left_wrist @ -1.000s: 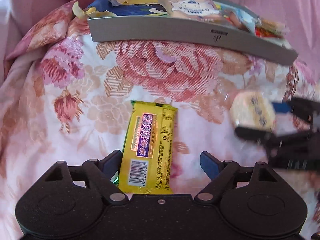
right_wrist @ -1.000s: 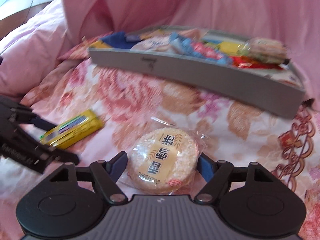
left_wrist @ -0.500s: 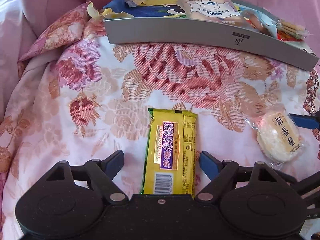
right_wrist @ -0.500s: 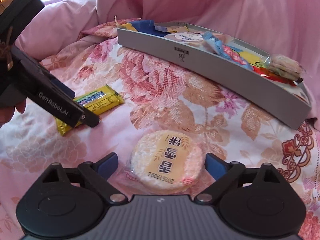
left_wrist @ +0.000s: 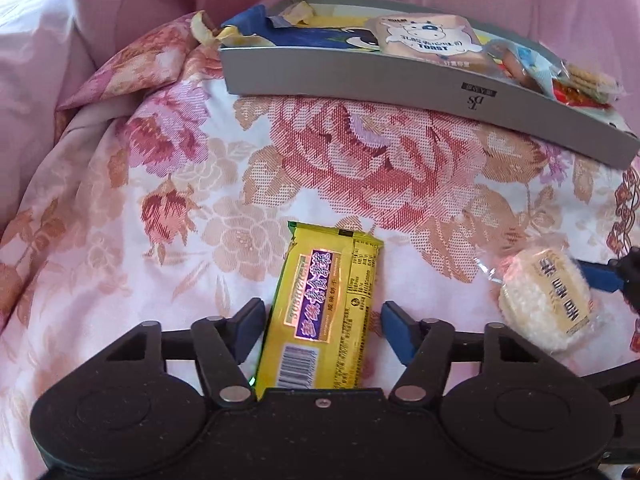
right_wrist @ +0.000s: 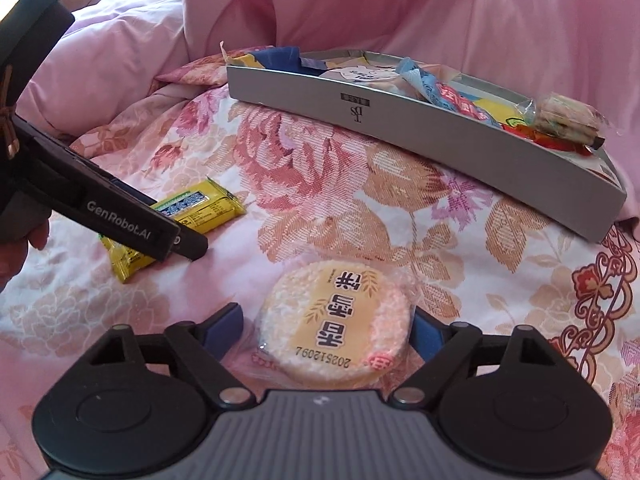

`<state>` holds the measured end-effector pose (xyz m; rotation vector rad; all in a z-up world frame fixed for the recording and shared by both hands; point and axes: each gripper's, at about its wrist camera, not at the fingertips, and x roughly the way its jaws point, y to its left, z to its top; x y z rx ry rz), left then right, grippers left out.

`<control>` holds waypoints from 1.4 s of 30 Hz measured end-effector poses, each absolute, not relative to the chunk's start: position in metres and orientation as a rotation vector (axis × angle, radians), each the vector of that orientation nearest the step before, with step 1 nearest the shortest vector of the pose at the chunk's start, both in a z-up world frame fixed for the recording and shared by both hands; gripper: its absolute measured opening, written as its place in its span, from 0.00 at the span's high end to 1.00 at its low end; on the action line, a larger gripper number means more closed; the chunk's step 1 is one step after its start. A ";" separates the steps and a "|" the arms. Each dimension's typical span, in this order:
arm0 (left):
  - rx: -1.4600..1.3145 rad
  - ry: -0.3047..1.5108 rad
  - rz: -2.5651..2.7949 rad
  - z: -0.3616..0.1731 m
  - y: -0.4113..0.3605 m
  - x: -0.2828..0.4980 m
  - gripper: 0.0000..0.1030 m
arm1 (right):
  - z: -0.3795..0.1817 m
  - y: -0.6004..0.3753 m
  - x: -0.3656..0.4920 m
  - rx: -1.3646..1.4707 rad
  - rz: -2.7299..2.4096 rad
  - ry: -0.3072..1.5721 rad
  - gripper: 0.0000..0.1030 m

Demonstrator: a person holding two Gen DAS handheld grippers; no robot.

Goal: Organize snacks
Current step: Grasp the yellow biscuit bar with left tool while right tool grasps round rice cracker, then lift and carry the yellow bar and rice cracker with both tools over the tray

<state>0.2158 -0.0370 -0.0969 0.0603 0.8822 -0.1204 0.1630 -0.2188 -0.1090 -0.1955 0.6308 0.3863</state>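
Pick-up step. The left hand-held gripper (left_wrist: 323, 330) stands open astride the yellow foil-wrapped bar (left_wrist: 326, 312); the right hand-held gripper (right_wrist: 326, 330) stands open around the round plastic-wrapped rice cracker (right_wrist: 334, 326). Next, probably: close, lift, carry ahead to the grey cardboard box (right_wrist: 420, 128).

Left gripper (left_wrist: 323, 322) jaws spread, straddling yellow snack bar (left_wrist: 325, 312) lying flat on floral quilt (left_wrist: 168, 208); pads near wrapper edges, contact unclear. Round rice cracker (left_wrist: 546, 300) at right, blue fingertip (left_wrist: 598, 276) touching it. Grey box (left_wrist: 400, 88) of snacks beyond.
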 end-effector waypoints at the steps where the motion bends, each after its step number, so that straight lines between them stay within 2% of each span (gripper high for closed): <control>1: 0.059 0.880 -0.121 -0.096 -0.038 0.212 0.42 | -0.109 -0.218 0.163 -0.194 0.389 0.632 0.16; 14: 0.065 0.841 -0.133 -0.099 -0.040 0.212 0.40 | -0.108 -0.219 0.163 -0.171 0.398 0.637 0.16; 20: 0.063 0.829 -0.136 -0.099 -0.043 0.206 0.51 | -0.108 -0.218 0.162 -0.164 0.406 0.631 0.21; 22: 0.058 0.830 -0.144 -0.098 -0.044 0.205 0.51 | -0.108 -0.217 0.161 -0.169 0.410 0.627 0.25; 30: -0.003 0.852 -0.149 -0.093 -0.045 0.193 0.52 | -0.106 -0.212 0.155 -0.202 0.418 0.638 0.26; 42: -0.058 0.891 -0.161 -0.086 -0.055 0.165 0.52 | -0.099 -0.192 0.117 -0.488 0.368 0.545 0.26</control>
